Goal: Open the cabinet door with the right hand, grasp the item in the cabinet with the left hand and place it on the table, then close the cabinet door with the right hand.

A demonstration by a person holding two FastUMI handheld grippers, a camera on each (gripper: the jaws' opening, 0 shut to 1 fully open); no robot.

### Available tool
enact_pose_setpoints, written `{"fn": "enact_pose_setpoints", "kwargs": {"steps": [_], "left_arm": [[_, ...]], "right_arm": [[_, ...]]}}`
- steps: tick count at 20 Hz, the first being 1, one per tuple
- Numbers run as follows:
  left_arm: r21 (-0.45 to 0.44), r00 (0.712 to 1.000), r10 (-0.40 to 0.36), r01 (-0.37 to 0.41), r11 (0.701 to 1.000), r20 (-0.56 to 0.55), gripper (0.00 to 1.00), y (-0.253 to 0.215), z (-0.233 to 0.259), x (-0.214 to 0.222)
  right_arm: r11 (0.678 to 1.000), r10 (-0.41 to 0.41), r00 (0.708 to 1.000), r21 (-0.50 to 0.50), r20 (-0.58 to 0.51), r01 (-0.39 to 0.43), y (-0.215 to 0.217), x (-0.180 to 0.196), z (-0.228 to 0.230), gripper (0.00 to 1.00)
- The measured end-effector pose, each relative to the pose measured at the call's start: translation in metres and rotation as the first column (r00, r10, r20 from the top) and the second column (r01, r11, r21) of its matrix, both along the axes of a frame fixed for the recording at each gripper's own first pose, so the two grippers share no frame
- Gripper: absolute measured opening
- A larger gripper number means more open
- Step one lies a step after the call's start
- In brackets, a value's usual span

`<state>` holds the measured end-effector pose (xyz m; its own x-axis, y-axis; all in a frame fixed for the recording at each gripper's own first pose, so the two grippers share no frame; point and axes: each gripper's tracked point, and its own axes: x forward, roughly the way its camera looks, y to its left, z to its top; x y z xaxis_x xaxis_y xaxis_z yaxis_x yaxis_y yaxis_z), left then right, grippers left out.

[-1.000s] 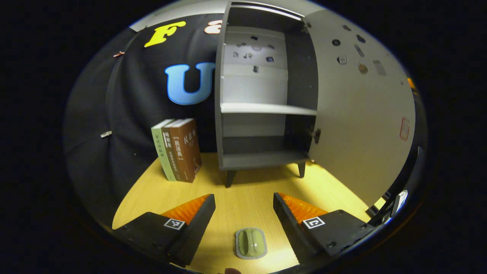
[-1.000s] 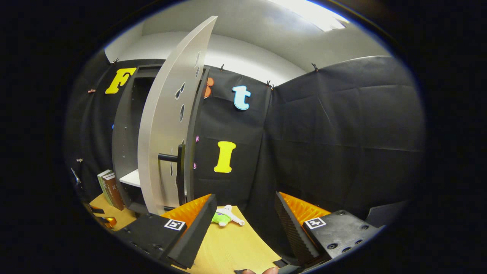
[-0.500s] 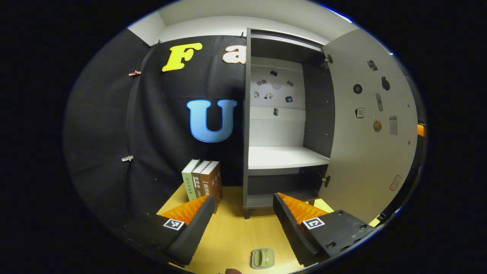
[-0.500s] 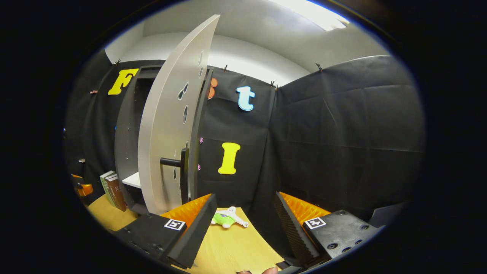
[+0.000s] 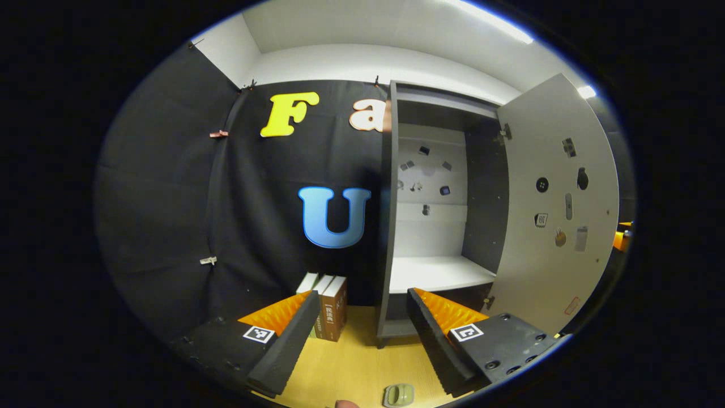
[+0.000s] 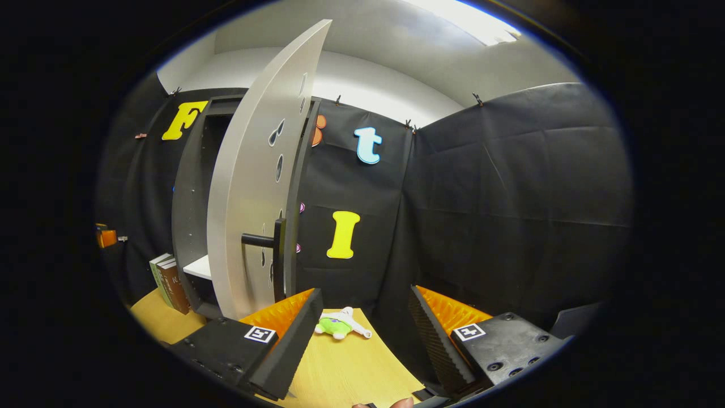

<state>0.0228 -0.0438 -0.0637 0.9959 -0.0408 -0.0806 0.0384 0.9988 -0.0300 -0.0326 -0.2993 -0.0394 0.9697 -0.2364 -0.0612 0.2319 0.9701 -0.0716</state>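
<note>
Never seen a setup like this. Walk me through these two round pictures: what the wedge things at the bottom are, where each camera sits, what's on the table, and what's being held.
A person holds a two-finger gripper in each hand; a fisheye camera rides on each one. The wedges at the bottom are that gripper's own fingers.

In the left gripper view, the left gripper is open and holds nothing. It faces a tall grey cabinet with its pale door swung open. On the light wooden table stand upright books, and a small green padded item lies near the gripper.

In the right gripper view, the right gripper is open and holds nothing. It looks at the door's edge and black handle. A small green and white plush toy lies on the table.
</note>
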Motion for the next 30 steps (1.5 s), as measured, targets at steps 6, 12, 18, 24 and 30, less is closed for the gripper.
{"fn": "enact_pose_setpoints", "kwargs": {"steps": [6,12,18,24,30], "left_arm": [[0.038,0.999,0.049,-0.049,0.998,0.006,0.96,0.027,0.018,-0.009],[0.041,0.999,0.040,-0.040,0.998,0.001,0.96,0.038,0.015,-0.013],[0.054,1.000,0.015,-0.015,0.998,0.010,0.96,0.050,0.020,-0.020],[0.065,1.000,-0.027,0.026,0.998,0.011,0.96,0.050,0.021,-0.029],[0.051,0.998,-0.054,0.054,0.997,0.008,0.96,0.053,0.023,-0.034]], "right_arm": [[1.000,0.008,1.000,0.003,0.014,-0.008,0.010,0.005,0.005,0.95],[1.000,-0.007,1.000,-0.016,0.025,0.008,0.018,0.001,0.009,0.96],[0.999,-0.031,0.999,0.036,0.028,0.029,0.037,-0.006,0.008,0.96],[0.998,-0.027,0.999,0.063,0.036,0.025,0.066,-0.011,0.009,0.96],[0.998,0.017,0.999,0.067,0.038,-0.020,0.105,-0.011,0.010,0.92]]}}
